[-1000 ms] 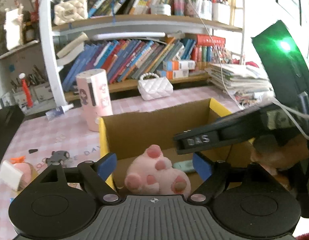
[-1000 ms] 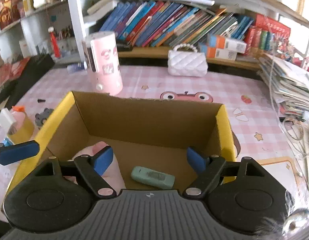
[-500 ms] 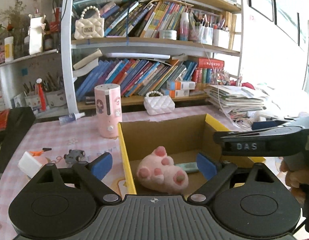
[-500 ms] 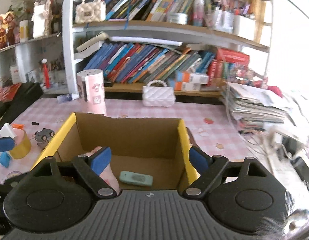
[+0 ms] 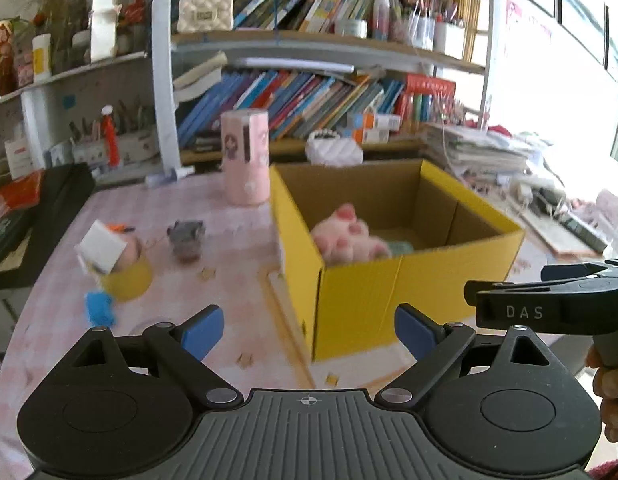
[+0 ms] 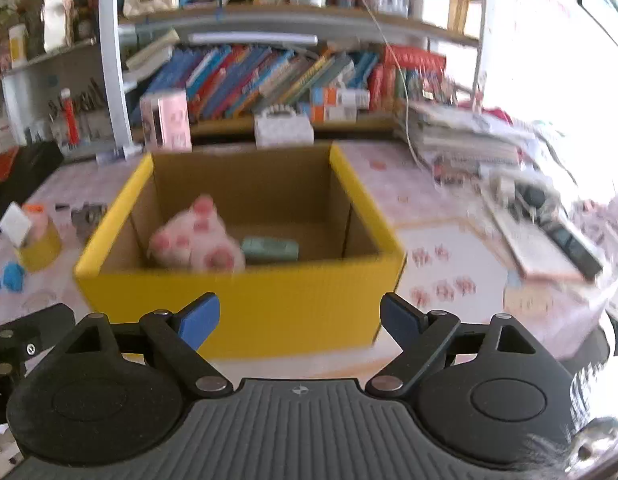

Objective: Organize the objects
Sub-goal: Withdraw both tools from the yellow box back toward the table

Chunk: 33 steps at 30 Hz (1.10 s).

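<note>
A yellow cardboard box [image 5: 393,296] [image 6: 245,304] stands open on the pink checked table. Inside lie a pink plush paw toy [image 5: 347,238] [image 6: 197,242] and a small green device [image 6: 271,249]. My left gripper [image 5: 307,332] is open and empty, held back from the box's near left corner. My right gripper [image 6: 299,318] is open and empty, in front of the box's near wall. The right gripper's body [image 5: 549,304] shows at the right of the left wrist view.
Left of the box are a yellow cup with a white card [image 5: 117,264], a blue piece [image 5: 99,308], a small grey toy [image 5: 187,236] and a pink cylinder [image 5: 245,156]. A white quilted purse [image 6: 283,128] and bookshelves stand behind. Stacked papers and a keyboard [image 6: 549,232] lie right.
Both grippers have pulled back and up out of the box; a second ago they were just over its inside. The plush and green device stay inside.
</note>
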Motion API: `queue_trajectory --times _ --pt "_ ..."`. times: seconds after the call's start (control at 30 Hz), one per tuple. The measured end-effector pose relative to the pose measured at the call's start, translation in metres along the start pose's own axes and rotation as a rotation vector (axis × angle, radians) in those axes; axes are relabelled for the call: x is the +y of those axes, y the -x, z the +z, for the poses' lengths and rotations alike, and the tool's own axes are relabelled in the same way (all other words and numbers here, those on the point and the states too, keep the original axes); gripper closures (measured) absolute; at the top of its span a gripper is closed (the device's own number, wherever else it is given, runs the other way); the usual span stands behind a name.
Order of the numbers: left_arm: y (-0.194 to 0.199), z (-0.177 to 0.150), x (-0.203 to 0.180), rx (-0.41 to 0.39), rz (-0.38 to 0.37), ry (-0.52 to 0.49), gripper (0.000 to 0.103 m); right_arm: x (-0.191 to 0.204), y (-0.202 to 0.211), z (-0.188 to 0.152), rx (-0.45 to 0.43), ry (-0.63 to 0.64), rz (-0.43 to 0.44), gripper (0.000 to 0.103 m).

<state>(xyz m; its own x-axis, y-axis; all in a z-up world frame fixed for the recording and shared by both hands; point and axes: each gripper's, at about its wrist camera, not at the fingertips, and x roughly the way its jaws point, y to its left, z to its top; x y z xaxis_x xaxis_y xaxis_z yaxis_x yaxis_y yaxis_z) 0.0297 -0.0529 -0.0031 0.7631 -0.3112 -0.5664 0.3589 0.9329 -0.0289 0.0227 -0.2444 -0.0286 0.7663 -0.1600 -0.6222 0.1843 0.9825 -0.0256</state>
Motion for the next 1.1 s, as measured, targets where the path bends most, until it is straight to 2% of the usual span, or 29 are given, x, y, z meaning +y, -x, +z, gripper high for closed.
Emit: queue_trajectory --times 0.4,0.77,1.1 --pt "0.022 -0.035 0.018 0.099 0.019 0.006 0.009 0.031 0.02 -0.046 0.086 0.018 0.019 0.016" --pt "0.039 -0.052 0.038 0.128 0.054 0.019 0.009 0.059 0.033 -0.058 0.11 0.051 0.085 0.016" --pt "0.052 -0.057 0.056 0.122 0.092 0.047 0.009 0.084 0.039 -0.061 0.114 0.092 0.143 0.016"
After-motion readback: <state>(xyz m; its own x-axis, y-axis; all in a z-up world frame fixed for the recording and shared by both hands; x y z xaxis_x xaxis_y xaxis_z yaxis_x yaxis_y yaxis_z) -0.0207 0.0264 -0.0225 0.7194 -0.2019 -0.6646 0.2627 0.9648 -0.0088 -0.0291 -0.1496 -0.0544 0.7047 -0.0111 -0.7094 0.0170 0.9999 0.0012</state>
